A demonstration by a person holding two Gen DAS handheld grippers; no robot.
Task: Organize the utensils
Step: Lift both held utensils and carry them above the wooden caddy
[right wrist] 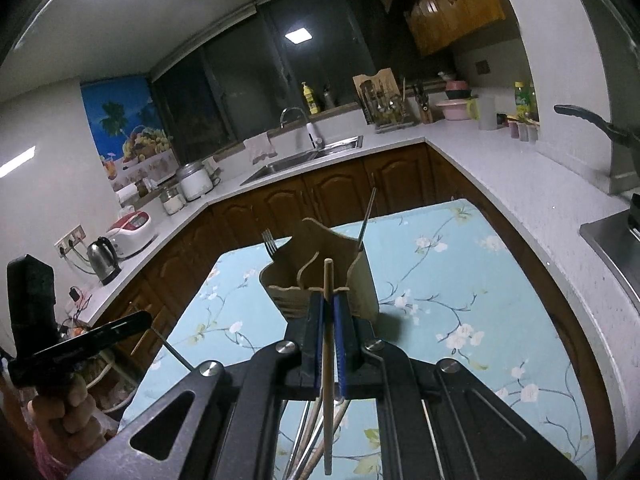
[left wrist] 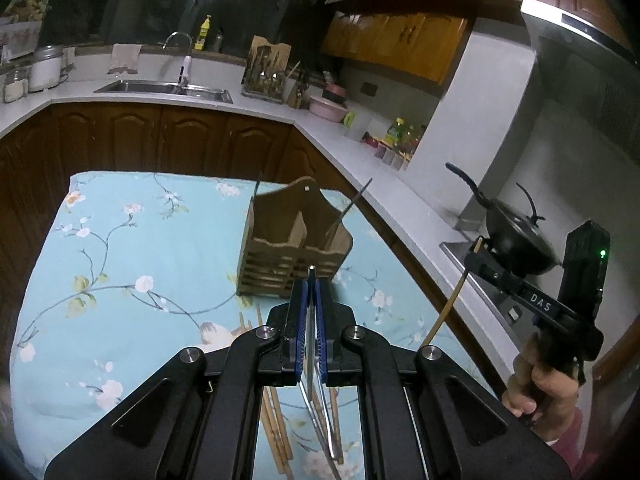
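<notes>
holder (left wrist: 294,248): wooden caddy, peaked back w/ a hole at the top, wavy front rim, slatted lower front, thin dividers inside. Stands upright on the cloth, toward its far edge.
fork (right wrist: 269,242): metal, tines up, in the holder's left compartment (right cam).
rod (right wrist: 367,216): thin metal handle, tilted, sticks out of the right compartment; what utensil it is, can't tell.
pile (left wrist: 276,420): loose wooden chopsticks + metal pieces flat on the cloth, near side, seen below both grippers.
left gripper (left wrist: 311,280): black frame, blue pads; jaws pressed together on a thin metal utensil (left wrist: 311,340), its tip poking out just past the fingertips. Held in front of the holder.
right gripper (right wrist: 329,300): same build; jaws pinching a wooden chopstick (right wrist: 328,344), which runs up past the tips & hangs down below. Tips line up w/ the holder's front in the right cam; gap can't be told.
hands: each gripper's grip held by a hand, pink sleeve visible (left wrist: 532,388).
cloth (left wrist: 120,240): pale blue fabric, white blossoms on thin branches, lightly rumpled, covers a table.
room: kitchen, L-shaped white counter (left wrist: 360,148), dark brown arched-panel lower cabinets, lighter wood uppers, steel sink (left wrist: 164,88) w/ curved tap, dark window behind.
right side: black wok (left wrist: 520,240) w/ lid on the stove, hood above.
</notes>
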